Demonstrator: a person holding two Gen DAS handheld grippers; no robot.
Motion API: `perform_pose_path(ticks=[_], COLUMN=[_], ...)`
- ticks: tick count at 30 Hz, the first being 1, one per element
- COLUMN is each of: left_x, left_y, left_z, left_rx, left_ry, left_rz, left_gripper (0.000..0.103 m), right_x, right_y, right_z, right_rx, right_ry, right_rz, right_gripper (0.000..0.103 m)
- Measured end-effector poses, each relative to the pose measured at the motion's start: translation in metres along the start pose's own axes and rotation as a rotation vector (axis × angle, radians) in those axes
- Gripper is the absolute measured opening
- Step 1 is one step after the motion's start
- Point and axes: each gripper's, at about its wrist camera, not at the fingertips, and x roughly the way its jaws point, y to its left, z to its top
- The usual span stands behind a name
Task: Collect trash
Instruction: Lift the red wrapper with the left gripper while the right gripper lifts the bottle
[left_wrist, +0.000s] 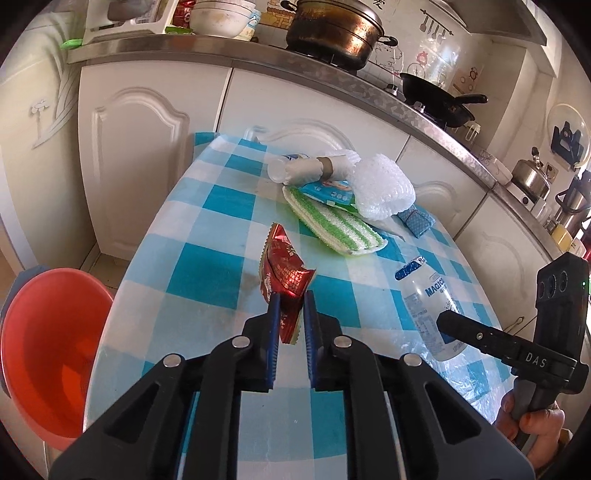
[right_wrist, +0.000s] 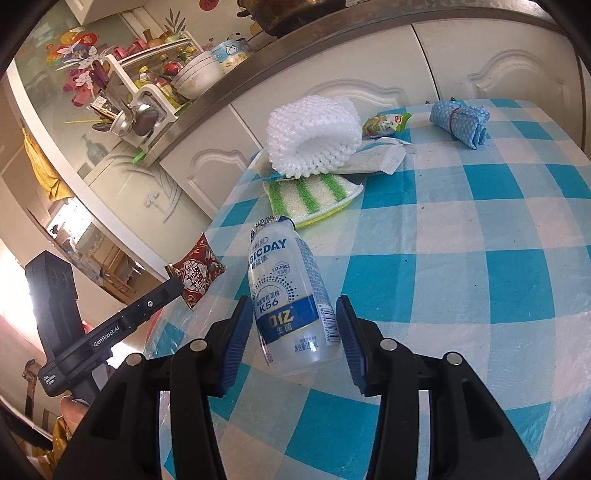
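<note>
My left gripper (left_wrist: 291, 297) is shut on a red snack wrapper (left_wrist: 283, 271) and holds it just above the blue checked tablecloth (left_wrist: 207, 258); the wrapper also shows in the right wrist view (right_wrist: 195, 275). My right gripper (right_wrist: 290, 306) is open, its jaws on either side of an empty clear drink bottle (right_wrist: 286, 295) that lies on the cloth; the bottle also shows in the left wrist view (left_wrist: 430, 306). Further back lie white foam netting (right_wrist: 314, 136), a green striped sponge cloth (right_wrist: 312, 195), a white wrapper (right_wrist: 376, 158) and a small green packet (right_wrist: 384, 123).
An orange plastic bin (left_wrist: 48, 350) stands on the floor left of the table. A rolled blue cloth (right_wrist: 460, 120) lies at the table's far side. White kitchen cabinets (left_wrist: 147, 166) and a counter with pots and bowls stand behind the table. A small tipped bottle (left_wrist: 295, 170) lies at the back.
</note>
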Motion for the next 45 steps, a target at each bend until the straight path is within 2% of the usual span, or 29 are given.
perform_pose_path(ticks=[1,7,15,16,17,19,21,22,23,27,31,33,35,37,40,42,43,44,45], left_x=[-0.002,-0.015,-0.009,-0.007,-0.004,-0.001,0.0,0.001,0.002,0.017,0.04,0.051,0.053,0.056,0.058,0.057,0.056,0.056,0.055], left_y=[0.002,0.015,0.025,0.026,0.027,0.028,0.028,0.028,0.028,0.02,0.011,0.01,0.009,0.006,0.005,0.004,0.005,0.005,0.006], left_z=[-0.001,-0.005,-0.023,-0.024,-0.025,-0.025,-0.022,-0.019,-0.016,-0.002,0.009,0.011,0.013,0.014,0.015,0.015,0.015,0.014,0.015], left_rx=[-0.005,-0.034,-0.017,-0.013,-0.013,-0.016,-0.008,-0.005,0.001,0.095,0.191,0.208,0.216,0.237,0.242,0.24,0.235,0.23,0.225], left_ry=[-0.002,-0.003,0.082,0.091,0.105,0.116,0.113,0.109,0.103,0.093,0.14,0.178,0.172,0.172,0.17,0.167,0.165,0.164,0.162], left_rz=[0.0,-0.018,-0.027,-0.026,-0.021,-0.009,0.003,0.019,0.036,0.113,0.134,0.144,0.156,0.191,0.209,0.214,0.215,0.214,0.213], left_gripper=[0.01,0.009,0.011,0.017,0.034,0.055,0.062,0.074,0.081,0.081,0.081,0.077,0.063,0.055,0.051,0.046,0.044,0.044,0.043], right_x=[0.001,0.009,0.02,0.021,0.022,0.024,0.025,0.025,0.025,0.027,0.03,0.03,0.032,0.036,0.043,0.046,0.047,0.048,0.048], right_y=[0.002,0.015,0.025,0.025,0.025,0.025,0.025,0.025,0.024,0.023,0.018,0.017,0.018,0.022,0.029,0.033,0.034,0.034,0.034], right_z=[-0.001,-0.005,-0.009,-0.009,-0.01,-0.011,-0.011,-0.011,-0.011,-0.011,-0.011,-0.013,-0.015,-0.017,-0.019,-0.019,-0.019,-0.019,-0.02], right_rx=[-0.003,-0.029,-0.048,-0.048,-0.048,-0.046,-0.045,-0.045,-0.044,-0.043,-0.033,-0.04,-0.06,-0.1,-0.159,-0.187,-0.199,-0.209,-0.213], right_ry=[0.003,0.026,0.052,0.056,0.058,0.062,0.064,0.065,0.064,0.065,0.074,0.076,0.081,0.087,0.09,0.092,0.096,0.097,0.095], right_rz=[0.002,0.009,0.01,0.01,0.009,0.008,0.009,0.009,0.009,0.009,0.004,-0.002,-0.002,-0.037,-0.084,-0.112,-0.126,-0.144,-0.149], right_gripper=[0.048,0.048,0.048,0.048,0.048,0.048,0.047,0.046,0.046,0.046,0.047,0.048,0.056,0.062,0.062,0.059,0.054,0.044,0.044])
